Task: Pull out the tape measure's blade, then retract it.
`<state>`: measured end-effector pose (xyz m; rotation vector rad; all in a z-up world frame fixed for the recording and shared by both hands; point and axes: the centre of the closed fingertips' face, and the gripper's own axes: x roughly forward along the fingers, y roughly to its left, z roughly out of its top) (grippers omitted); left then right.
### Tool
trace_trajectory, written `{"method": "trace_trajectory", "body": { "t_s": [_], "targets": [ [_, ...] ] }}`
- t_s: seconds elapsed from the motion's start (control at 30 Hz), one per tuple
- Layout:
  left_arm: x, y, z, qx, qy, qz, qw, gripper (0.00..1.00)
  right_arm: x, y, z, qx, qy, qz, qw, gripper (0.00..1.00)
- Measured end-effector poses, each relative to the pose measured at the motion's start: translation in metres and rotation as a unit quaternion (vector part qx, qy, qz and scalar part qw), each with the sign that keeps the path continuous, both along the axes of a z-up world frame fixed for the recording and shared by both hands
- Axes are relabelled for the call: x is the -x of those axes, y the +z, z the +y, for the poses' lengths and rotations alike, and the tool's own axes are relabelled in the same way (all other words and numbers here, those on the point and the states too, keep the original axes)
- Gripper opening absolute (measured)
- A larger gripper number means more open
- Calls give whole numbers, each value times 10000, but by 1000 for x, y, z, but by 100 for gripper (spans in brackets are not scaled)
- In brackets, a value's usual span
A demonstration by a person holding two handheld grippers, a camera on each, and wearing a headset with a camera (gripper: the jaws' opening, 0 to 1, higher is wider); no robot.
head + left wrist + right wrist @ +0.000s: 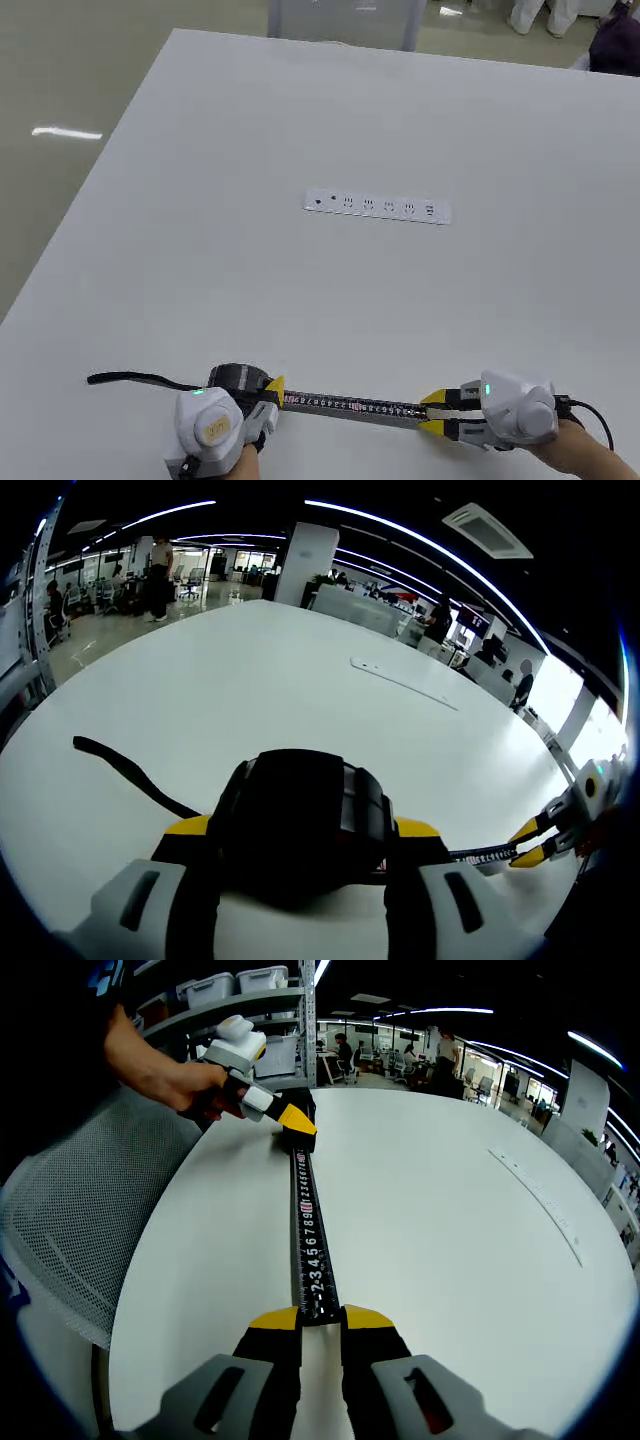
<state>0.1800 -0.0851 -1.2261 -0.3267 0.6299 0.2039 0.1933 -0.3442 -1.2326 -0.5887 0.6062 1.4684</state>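
Two grippers are at work, both by the bench's near edge. Your left gripper (300, 828) is clenched around the one tape measure (238, 379), a chunky, rounded black body with ribbed sides. It sits between the two yellow-tipped jaws, close to the near edge and left of its middle. One thin black strap (135, 378) trails from the tape measure, lying curved on the bench top towards the left edge.

The single blade (310, 1240) is out of the tape measure. It is a narrow, flat black band with white numerals and small red marks, running straight along the near edge to the right, low over the surface. Your right gripper (320, 1317) grasps its free end, one yellow tip pressed against each side of the band. Both grippers have grey-white plastic shells, and a hand (160, 1075) wraps the left one's handle.

The bench (300, 120) is one broad, smooth, matte white slab. Farther in, about midway to the far edge, lies one power strip (377, 206). It is long, flat, white and rectangular, with a row of sockets, and lies roughly parallel to the blade and well apart from it.
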Motion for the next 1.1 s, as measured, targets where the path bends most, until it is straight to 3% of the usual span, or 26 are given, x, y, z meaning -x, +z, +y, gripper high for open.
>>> {"method": "trace_trajectory", "body": {
  "t_s": [1.1],
  "targets": [
    [0,-1,0,102,-32,-38,9999,64,3,3,24,-54,114,18,9999,13]
  ]
}}
